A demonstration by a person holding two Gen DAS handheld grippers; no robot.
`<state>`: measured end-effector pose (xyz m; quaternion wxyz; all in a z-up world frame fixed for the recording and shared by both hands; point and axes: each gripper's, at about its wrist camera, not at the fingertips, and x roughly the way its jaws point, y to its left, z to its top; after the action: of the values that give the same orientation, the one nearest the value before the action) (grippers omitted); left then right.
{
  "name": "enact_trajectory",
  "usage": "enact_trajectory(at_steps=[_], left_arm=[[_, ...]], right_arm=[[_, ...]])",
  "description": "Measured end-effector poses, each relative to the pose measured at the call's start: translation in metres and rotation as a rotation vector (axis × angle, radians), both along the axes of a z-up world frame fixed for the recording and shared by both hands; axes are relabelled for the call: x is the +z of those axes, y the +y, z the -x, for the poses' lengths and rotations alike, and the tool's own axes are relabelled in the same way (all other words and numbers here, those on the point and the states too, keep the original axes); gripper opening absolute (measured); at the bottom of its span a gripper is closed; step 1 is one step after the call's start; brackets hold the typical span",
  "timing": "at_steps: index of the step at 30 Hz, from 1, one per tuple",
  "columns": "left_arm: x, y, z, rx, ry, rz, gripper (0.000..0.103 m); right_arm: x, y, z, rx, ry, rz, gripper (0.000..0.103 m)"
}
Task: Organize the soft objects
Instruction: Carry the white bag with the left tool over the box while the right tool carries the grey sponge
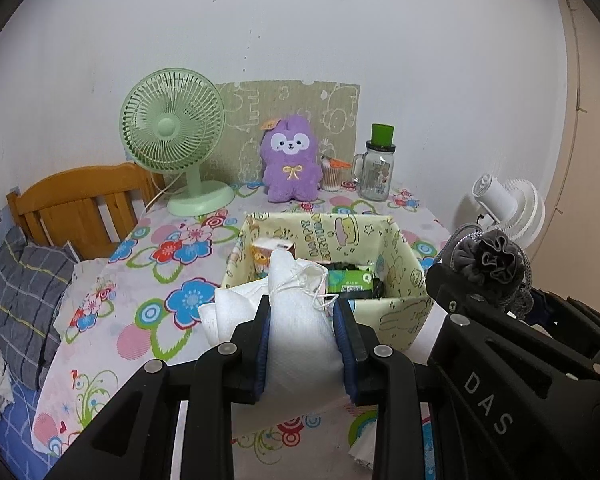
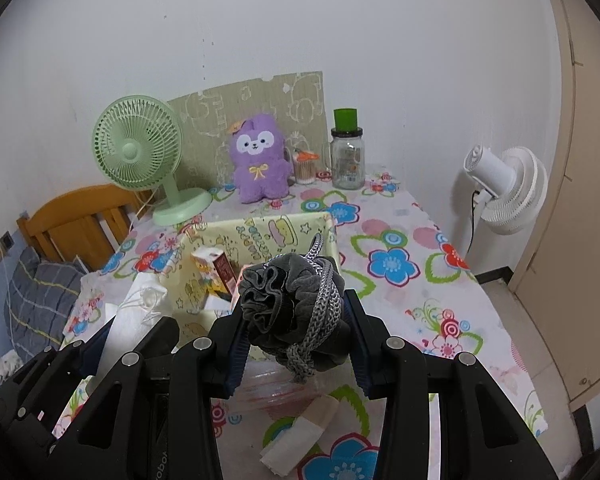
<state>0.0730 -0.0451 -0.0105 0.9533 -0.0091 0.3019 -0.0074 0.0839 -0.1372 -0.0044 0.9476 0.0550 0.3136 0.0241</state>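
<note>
Left gripper is closed on a white drawstring pouch, clamped between its 2 blue pads and held just in front of the yellow fabric box. Right gripper is likewise closed, on a grey ruffled pouch wrapped in grey braided cord, held over the box's near right corner. The box stands on the floral tablecloth and contains a small carton and a green packet; a purple plush sits beyond it, well apart.
</note>
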Motion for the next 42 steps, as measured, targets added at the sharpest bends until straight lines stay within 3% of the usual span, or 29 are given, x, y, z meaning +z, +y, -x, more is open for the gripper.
enact_trajectory(at_steps=[24,42], left_arm=[[0.020,0.000,-0.026,-0.017,-0.041,-0.015,0.029],[0.014,0.005,-0.058,-0.031,-0.029,-0.006,0.029]], right_arm=[[0.020,0.004,-0.029,0.039,-0.034,0.008,0.046],[0.015,0.010,-0.066,0.065,-0.020,0.024,0.046]])
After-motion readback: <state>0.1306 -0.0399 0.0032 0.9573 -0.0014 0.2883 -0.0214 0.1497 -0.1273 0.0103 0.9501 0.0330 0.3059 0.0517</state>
